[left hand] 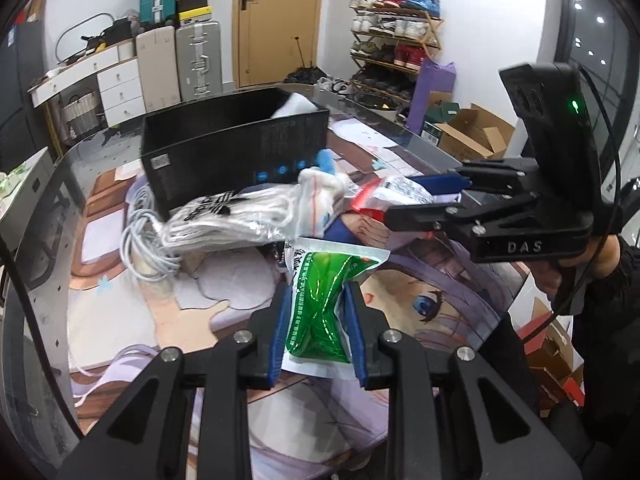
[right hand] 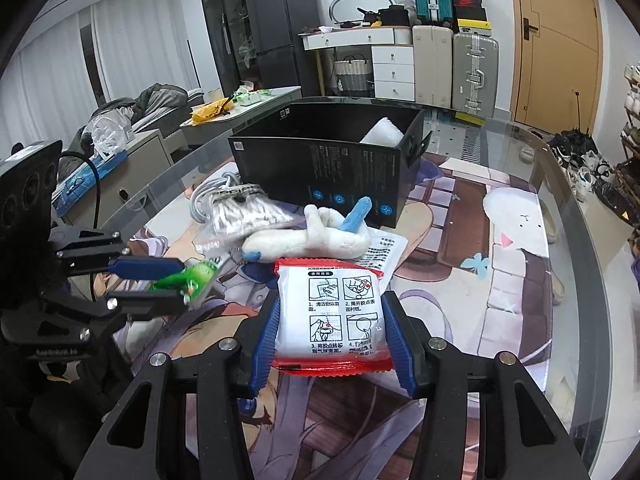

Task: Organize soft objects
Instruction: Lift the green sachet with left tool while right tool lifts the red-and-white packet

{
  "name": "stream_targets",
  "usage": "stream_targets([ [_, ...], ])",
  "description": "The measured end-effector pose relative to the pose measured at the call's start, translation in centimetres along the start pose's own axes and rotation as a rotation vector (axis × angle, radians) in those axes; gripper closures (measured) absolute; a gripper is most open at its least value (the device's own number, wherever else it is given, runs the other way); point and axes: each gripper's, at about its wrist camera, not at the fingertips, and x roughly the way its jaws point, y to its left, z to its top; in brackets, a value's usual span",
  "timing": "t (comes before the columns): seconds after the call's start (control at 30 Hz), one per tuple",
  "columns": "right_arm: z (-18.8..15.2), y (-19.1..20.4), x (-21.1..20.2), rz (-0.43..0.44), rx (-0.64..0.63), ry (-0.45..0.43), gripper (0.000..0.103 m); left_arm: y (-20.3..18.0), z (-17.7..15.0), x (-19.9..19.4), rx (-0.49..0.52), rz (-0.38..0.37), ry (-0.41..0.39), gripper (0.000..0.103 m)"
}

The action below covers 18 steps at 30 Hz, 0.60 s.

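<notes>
The green pouch (left hand: 320,304) sits pinched between the blue pads of the left gripper (left hand: 318,320), which is nearly closed and squeezes its middle, above the table (left hand: 400,136). The right gripper (right hand: 330,320) holds the red-edged white packet (right hand: 340,312), with its jaws pressing on both sides. The black box (right hand: 320,160) stands behind, with white socks (right hand: 312,236) lying in front of it. Both packs are smooth plastic, so I think they may slip out, or catch on the box wall.
</notes>
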Motion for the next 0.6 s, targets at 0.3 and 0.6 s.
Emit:
stream_targets([
  [0.3,0.0,-0.5,-0.4,-0.011,0.013,-0.010,0.053,-1.6,-0.4,0.0,0.030,-0.034,0.012,0.078],
  [0.6,0.3,-0.4,-1.2,-0.014,0.014,-0.042,0.053,-1.3,0.2,-2.0,0.012,-0.024,-0.043,0.078],
])
